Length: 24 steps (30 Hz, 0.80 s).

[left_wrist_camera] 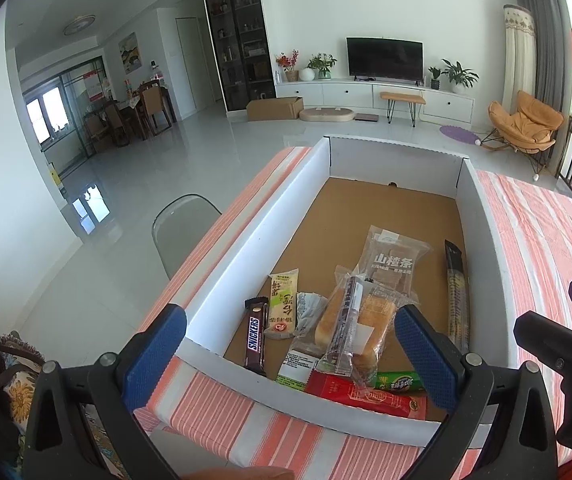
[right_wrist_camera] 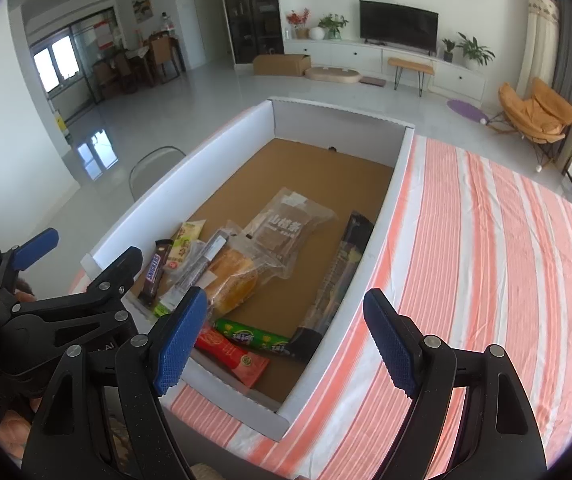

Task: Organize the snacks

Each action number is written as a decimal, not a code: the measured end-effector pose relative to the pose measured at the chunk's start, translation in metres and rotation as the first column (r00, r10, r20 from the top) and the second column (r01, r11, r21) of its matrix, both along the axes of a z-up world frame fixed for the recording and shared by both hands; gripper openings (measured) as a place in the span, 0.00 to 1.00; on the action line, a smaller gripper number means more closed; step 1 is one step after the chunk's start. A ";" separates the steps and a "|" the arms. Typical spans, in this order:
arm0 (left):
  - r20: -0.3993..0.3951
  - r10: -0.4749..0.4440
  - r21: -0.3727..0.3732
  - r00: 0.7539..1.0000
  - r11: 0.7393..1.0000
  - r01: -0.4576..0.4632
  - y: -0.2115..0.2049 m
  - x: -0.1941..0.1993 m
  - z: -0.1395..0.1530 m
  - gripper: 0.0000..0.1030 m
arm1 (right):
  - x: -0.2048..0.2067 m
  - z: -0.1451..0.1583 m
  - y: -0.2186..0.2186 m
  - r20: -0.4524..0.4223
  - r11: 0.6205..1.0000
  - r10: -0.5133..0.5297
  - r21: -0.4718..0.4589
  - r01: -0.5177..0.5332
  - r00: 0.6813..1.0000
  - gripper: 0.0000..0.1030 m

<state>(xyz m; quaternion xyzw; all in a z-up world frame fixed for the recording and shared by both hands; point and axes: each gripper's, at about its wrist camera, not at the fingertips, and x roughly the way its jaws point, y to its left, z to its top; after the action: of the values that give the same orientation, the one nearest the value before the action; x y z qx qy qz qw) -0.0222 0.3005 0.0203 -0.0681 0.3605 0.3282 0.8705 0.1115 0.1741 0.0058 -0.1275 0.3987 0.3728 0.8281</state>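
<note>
I see all the snacks [left_wrist_camera: 350, 320] already in the box [left_wrist_camera: 245, 232] at 12 o'clock; my left gripper [left_wrist_camera: 290, 344] and right gripper [right_wrist_camera: 281, 340] hang wide apart, empty.

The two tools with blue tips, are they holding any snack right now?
No. The left tool and the right tool are both open, with nothing pinched. The snacks, like the Snickers bar, lie in the white box.

A surface covered in orange-and-white striped cloth [right_wrist_camera: 486, 240] carries one shallow white cardboard box with a brown floor [right_wrist_camera: 402, 160] along its left side.
</note>
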 end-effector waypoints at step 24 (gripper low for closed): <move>-0.004 -0.004 -0.019 1.000 1.000 0.004 0.001 -0.001 -0.002 1.00 | -0.001 0.001 0.003 -0.014 1.000 0.009 -0.003 -0.009 1.000 0.81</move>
<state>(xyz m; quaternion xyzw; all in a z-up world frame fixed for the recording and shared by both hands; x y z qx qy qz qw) -0.0236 0.3019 0.0188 -0.0748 0.3653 0.3231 0.8698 0.1102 0.1772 0.0069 -0.1277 0.4044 0.3769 0.8235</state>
